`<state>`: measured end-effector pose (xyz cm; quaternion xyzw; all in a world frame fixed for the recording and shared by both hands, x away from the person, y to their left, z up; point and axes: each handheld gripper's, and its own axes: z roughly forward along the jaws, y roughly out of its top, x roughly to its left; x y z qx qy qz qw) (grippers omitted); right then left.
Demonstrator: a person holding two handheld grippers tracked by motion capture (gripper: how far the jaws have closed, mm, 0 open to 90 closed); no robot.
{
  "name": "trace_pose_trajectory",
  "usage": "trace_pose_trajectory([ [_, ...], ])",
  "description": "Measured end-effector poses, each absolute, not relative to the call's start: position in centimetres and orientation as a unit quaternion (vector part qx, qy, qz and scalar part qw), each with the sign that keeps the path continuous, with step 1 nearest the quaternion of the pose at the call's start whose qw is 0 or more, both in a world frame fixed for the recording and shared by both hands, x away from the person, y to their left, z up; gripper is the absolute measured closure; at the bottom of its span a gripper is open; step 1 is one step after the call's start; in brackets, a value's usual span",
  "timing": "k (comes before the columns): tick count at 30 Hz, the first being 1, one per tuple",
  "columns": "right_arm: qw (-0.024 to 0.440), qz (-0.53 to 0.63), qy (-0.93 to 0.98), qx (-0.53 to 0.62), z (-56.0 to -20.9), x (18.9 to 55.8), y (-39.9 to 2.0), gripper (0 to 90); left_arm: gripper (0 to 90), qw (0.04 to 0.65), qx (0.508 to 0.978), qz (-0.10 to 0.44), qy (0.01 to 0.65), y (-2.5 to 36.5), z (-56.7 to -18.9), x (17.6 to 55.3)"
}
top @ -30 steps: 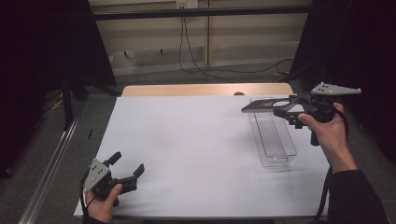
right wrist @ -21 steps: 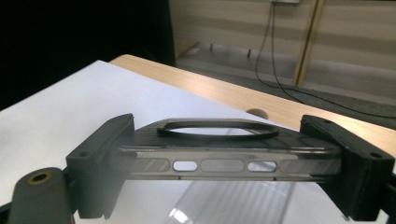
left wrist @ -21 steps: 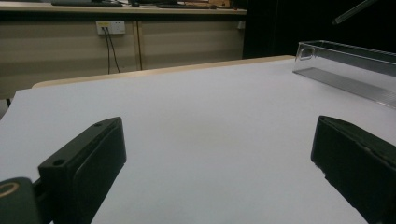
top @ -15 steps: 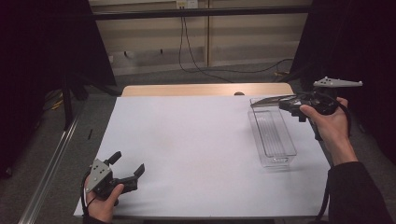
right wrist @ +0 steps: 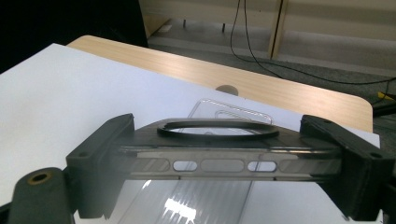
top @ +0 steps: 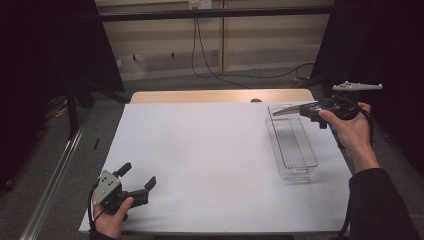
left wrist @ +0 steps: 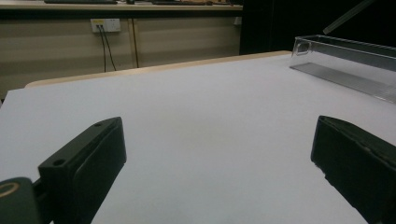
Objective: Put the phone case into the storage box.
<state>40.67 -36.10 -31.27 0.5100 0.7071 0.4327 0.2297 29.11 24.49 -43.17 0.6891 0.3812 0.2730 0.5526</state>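
Across the middle of the high view spreads the white table surface (top: 210, 160), with a strip of pale wood tabletop (top: 200, 96) showing along its far edge. At the right of that view lies the clear plastic bin (top: 291, 145), a long narrow box with ribbed floor and rounded corners, its long axis running from the upper right toward the lower right of the frame; in the left gripper view the same bin (left wrist: 355, 63) sits at the upper right.

Over the bin's far end, at the upper right of the high view, the right gripper (top: 306, 109) holds a flat dark grey lid (top: 295, 108), level and clear of the bin. In the right gripper view the lid (right wrist: 224, 149) is translucent smoky plastic, with a raised oval ring on top and 3 slots along its near edge; the 2 jaws press on its 2 ends, spread wide.

At the lower left of the high view, the left gripper (top: 137, 180) rests near the surface's edge, its jaws wide apart and holding nothing.
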Motion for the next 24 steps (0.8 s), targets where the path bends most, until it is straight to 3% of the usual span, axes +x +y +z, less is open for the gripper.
trace_pose_trajectory([
  [24, 0.236, 0.383, 0.712, 0.539, -33.0, 42.4, -35.6, 11.8, 3.1, 0.565, 0.688, 0.263, 0.373, 24.3, -43.1, 29.0],
])
